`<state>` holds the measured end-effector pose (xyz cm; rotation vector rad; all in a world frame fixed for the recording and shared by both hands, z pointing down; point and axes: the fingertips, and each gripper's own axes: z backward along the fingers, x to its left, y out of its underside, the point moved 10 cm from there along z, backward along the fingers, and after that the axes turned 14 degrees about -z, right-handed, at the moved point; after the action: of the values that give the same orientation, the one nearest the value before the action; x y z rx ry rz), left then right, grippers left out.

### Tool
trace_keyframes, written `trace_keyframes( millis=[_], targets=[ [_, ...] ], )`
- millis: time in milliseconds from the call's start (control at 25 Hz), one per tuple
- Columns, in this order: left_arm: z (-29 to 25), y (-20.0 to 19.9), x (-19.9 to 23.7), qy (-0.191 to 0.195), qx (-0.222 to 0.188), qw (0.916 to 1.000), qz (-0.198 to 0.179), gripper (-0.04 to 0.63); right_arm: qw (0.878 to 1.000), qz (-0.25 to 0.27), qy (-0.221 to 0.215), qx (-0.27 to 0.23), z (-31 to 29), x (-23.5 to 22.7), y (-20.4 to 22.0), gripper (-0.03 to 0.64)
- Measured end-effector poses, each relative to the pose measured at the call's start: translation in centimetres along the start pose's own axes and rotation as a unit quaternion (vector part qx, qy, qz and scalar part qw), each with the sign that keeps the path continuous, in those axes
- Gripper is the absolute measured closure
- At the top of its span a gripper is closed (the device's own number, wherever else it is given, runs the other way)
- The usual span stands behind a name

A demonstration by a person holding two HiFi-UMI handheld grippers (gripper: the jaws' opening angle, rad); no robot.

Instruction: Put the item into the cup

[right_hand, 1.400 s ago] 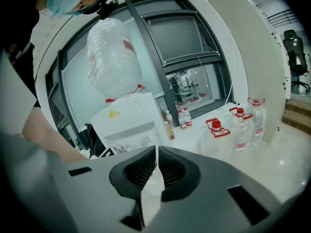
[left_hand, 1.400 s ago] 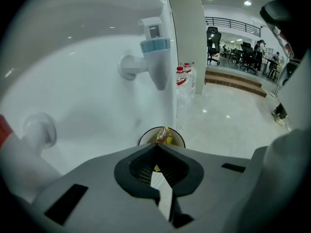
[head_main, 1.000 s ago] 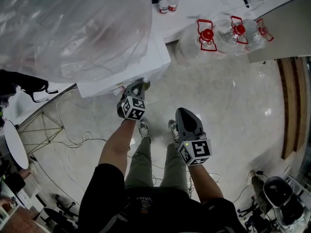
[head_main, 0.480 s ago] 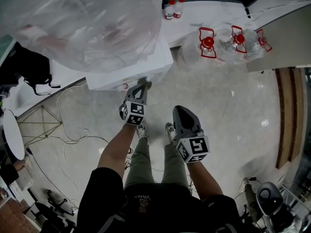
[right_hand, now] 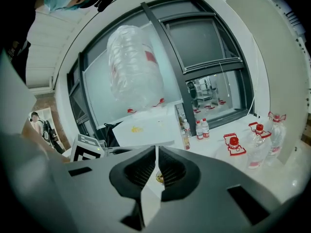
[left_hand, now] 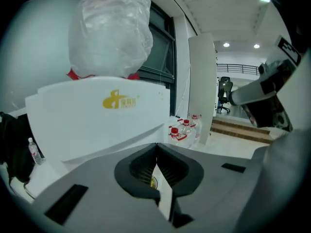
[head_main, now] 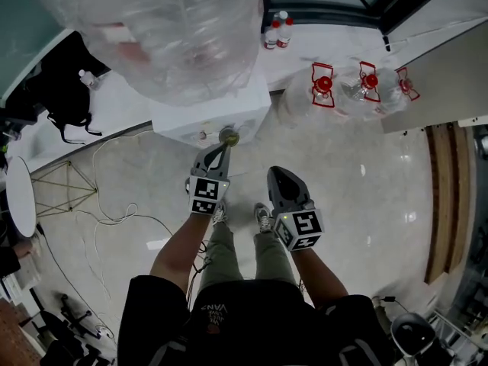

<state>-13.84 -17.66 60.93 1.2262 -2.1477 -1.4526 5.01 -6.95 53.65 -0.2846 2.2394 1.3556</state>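
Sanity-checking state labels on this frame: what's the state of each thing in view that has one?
left gripper: jaws together, nothing gripped
right gripper: jaws together, nothing gripped
water jugs: upright on the floor, red caps on
small bottles: upright, capped
plastic bag: bulging, resting on the white box

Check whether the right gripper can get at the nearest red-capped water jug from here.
Probably yes. Only bare floor lies between the right gripper and the nearest water jug, ahead to its right. Its jaws are shut, so they would have to open first, and a step closer may be needed.
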Motion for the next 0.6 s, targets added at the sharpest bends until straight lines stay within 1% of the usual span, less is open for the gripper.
trace_keyframes(
  millis=[280, 480, 600],
  targets=[
    [6.2, -4.2, 0.0, -0.030, -0.049, 0.9982, 0.014, 0.577, 0.999, 0.021, -0.030, 0.017, 1.5, 2.0, -0.4, 0.570],
    [11.4, -6.2, -0.2, -0.057, -0.066, 0.9960, 0.019, 0.577, 0.997, 0.050, -0.043, 0.045, 3.1, 3.5, -1.0, 0.569],
    [14.2, -7.2, -0.4, -0.073, -0.075, 0.9941, 0.028, 0.577, 0.996, 0.056, -0.059, 0.037, 4.0, 4.2, -1.8, 0.570]
  ],
)
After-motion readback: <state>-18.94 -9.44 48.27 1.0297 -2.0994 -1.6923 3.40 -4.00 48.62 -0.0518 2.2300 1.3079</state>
